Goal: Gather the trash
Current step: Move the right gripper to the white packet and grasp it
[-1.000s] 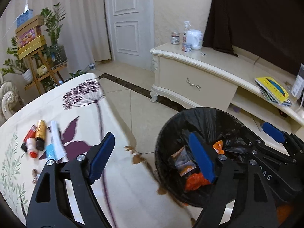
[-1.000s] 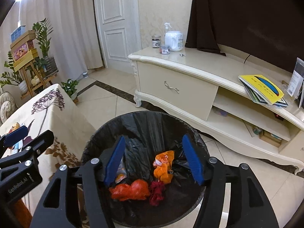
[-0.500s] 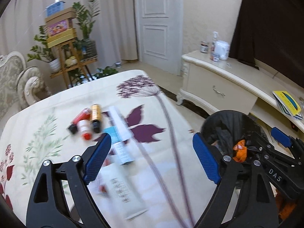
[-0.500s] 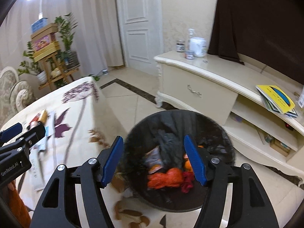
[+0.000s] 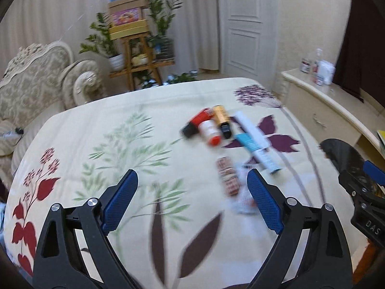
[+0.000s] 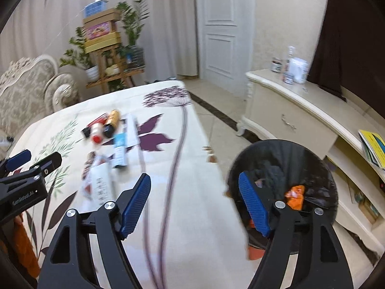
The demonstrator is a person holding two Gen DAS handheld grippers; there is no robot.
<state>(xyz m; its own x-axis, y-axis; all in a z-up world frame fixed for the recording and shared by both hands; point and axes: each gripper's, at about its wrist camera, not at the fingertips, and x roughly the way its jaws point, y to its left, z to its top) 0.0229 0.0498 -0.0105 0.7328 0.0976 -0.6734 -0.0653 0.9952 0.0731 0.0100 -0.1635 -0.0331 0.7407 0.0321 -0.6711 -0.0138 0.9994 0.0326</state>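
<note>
My left gripper (image 5: 191, 202) is open and empty above the flowered tablecloth (image 5: 96, 149). Ahead and to its right lies a blurred cluster: a red tube (image 5: 196, 122), a white bottle with red cap (image 5: 210, 132), a gold tube (image 5: 222, 120), a white-and-blue tube (image 5: 255, 149), a patterned wrapper (image 5: 227, 175) and a white packet (image 5: 241, 202). My right gripper (image 6: 195, 207) is open and empty over the table's right edge. The black-lined trash bin (image 6: 284, 183) with orange wrappers (image 6: 294, 196) stands on the floor to the right; the cluster also shows in the right wrist view (image 6: 105, 130).
A cream TV cabinet (image 6: 300, 120) with bottles and yellow books stands at the right. A sofa (image 5: 36, 91) and a plant stand (image 5: 134, 55) with boxes are behind the table. A white door (image 6: 221, 36) is at the back.
Both grippers have swung left from above the trash bin to over the table. The bin has slid to the right edge of both views. Both stay open and empty.
</note>
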